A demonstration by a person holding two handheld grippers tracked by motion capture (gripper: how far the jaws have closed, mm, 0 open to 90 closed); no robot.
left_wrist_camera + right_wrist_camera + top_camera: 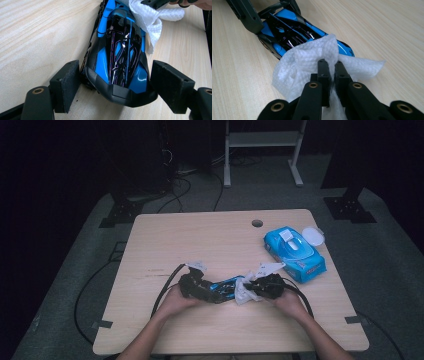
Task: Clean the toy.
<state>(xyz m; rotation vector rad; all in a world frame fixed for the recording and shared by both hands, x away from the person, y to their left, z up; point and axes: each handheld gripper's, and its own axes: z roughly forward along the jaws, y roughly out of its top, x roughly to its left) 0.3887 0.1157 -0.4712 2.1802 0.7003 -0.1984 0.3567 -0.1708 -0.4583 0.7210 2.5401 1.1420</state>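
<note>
With the blue-and-black toy car (117, 57) lying near the table's (165, 240) front edge, the left gripper (113, 85) brackets its near end with fingers spread, the right gripper (332, 72) pinches a white wipe (307, 65) against its far end, so wiping appears underway, most bodywork untouched.

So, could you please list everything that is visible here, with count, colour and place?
toy car: one, blue and black, near-centre of table, between the left gripper's jaws
wipe: one, white, draped over one end of the car
wipes pack: one, blue, right part of table
lid: one, white, round, beside the pack's far end
table: one, light wood, with a hole near its far edge
left gripper: one, black, jaws around the car
right gripper: one, black, shut on the wipe
hands: two, near edge, holding the grippers
</note>
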